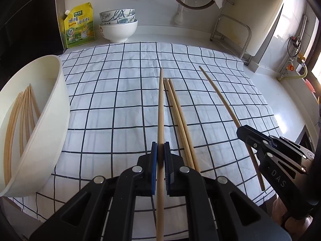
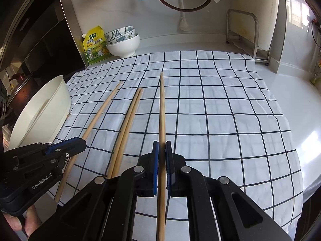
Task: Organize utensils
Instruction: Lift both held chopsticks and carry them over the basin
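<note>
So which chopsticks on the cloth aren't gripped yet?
The touching pair lying on the checked cloth between the two held ones; left claw and right claw each clamp a single stick.

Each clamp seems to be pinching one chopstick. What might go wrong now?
1. The left gripper and right gripper each pinch a thin chopstick near one end, so it may swivel or slip.
2. A swinging tip could knock the pair lying on the checked cloth.
3. Tipping them into the white basin could miss its rim.
</note>
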A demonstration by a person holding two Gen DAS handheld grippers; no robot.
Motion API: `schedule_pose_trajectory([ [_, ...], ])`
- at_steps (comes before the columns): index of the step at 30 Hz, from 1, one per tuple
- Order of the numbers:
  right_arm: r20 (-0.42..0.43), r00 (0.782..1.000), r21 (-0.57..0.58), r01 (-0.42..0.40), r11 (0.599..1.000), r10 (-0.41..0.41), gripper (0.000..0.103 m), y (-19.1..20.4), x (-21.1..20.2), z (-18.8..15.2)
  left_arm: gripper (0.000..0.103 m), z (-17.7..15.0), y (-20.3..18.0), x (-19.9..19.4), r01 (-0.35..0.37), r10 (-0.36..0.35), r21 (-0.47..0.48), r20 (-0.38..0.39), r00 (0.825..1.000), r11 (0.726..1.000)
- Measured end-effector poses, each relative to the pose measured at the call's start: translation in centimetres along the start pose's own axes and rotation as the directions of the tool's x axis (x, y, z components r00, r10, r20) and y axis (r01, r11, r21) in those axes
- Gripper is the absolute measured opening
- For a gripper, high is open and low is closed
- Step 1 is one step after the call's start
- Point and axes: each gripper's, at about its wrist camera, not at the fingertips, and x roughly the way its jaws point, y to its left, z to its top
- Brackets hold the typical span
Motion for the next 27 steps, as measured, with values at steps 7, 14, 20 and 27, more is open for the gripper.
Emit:
schedule_pose_trajectory([
  [7,0.032,0.999,-0.018,-0.038,0.999,0.039,0.007,2.6,-1.3,1.5,0.007,1.0,2.0,-3.2,0.016,-0.014,-0.026,0.061,0.998,1.0],
  [14,0.053,0.993,-0.079,-0.102,0.992,0.107,0.007,6.8,-1.6,3.7,0.007,2.0,5.5,-7.0,-0.001,0.012,-0.078,0.143,0.99,0.997],
  [20,0.056,0.98,-0.141,-0.182,0.973,0.192,0.007,12.4,-0.7,5.9,0.007,2.3,10.9,-9.8,-0.049,0.079,-0.153,0.201,0.976,0.987],
  [27,0.028,0.955,-0.236,-0.281,0.93,0.295,0.007,21.0,1.1,7.9,0.007,1.6,18.3,-11.7,-0.133,0.189,-0.248,0.219,0.957,0.96],
])
